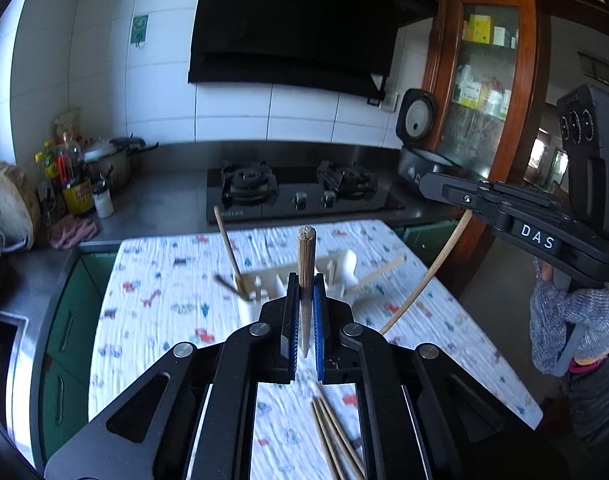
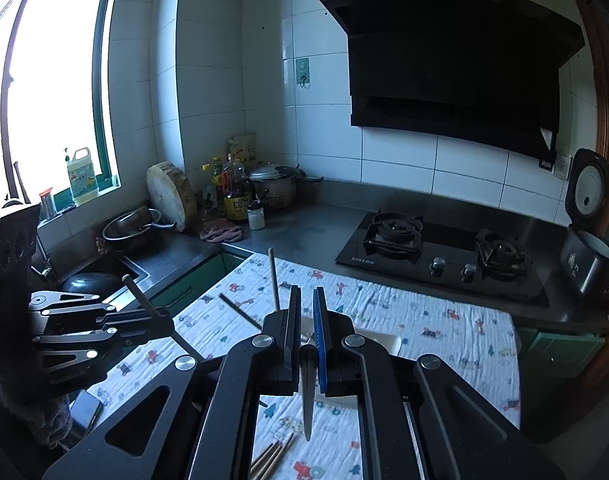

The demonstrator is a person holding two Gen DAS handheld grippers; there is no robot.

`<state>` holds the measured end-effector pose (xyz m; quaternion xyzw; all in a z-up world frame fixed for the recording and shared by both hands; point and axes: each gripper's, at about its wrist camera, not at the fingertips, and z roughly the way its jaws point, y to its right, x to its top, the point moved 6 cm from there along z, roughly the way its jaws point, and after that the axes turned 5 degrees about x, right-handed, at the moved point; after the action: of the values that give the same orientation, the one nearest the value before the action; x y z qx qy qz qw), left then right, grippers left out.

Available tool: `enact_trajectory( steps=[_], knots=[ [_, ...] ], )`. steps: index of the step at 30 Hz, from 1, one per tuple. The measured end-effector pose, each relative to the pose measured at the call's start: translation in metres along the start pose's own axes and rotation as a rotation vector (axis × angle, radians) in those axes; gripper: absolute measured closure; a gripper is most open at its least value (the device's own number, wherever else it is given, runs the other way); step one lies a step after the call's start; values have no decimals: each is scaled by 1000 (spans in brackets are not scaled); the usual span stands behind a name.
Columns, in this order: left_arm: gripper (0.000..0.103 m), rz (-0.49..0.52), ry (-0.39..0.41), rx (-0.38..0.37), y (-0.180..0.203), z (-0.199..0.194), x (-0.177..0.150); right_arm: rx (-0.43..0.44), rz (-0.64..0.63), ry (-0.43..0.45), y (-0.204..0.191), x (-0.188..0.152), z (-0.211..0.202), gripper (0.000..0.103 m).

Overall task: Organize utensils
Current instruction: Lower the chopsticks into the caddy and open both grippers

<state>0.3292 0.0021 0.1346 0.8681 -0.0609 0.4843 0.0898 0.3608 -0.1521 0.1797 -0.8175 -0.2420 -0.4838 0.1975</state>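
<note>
Chopsticks, both hands loaded. Left gripper (image 1: 305,312) has its jaws pinching one dark wooden chopstick (image 1: 306,264), held nearly upright so the blunt end stands above the blue pads and the tip hangs below them. Right gripper (image 2: 306,336) has its jaws pressed on a second chopstick (image 2: 307,396), tip hanging down toward the patterned cloth (image 2: 444,344); from the left wrist view the same stick curves down out of that gripper over the cloth's right edge.

Pale compartment organiser (image 1: 264,284) sits near the middle of the cloth-covered table. One stick (image 1: 229,246) already leans upright in its left cell; another dark stick (image 1: 224,282) lies on the cloth just beside that cell. Spare bundle of chopsticks (image 1: 336,440) rests at the near edge.

Judgement: mid-shaft pinch with the tip free suits dropping each stick point-first into a cell. Both grippers hang above the organiser, well apart from it. Task partly done; loose sticks remain. Risk: a stick pivoting between the pads during descent.
</note>
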Motion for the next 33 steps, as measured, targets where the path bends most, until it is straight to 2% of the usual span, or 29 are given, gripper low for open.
enact_trajectory(
  steps=[7,12,16,23,28,33],
  knots=[
    [98,6,88,49,-8,0,61,-81,-49,40,19,58,4,97],
    [98,-19,71,71,-19,29,74,-107,-48,50,34,73,25,97],
    [98,-40,39,75,-28,56,65,-117,-40,20,46,63,55,97],
    [98,-86,-56,73,-44,98,38,-117,-25,-56,58,26,96,97],
    [97,-91,-97,74,-50,109,24,-113,-11,-91,62,11,109,97],
    [96,-95,-103,62,-49,111,21,-111,9,-99,65,8,110,96]
  ],
)
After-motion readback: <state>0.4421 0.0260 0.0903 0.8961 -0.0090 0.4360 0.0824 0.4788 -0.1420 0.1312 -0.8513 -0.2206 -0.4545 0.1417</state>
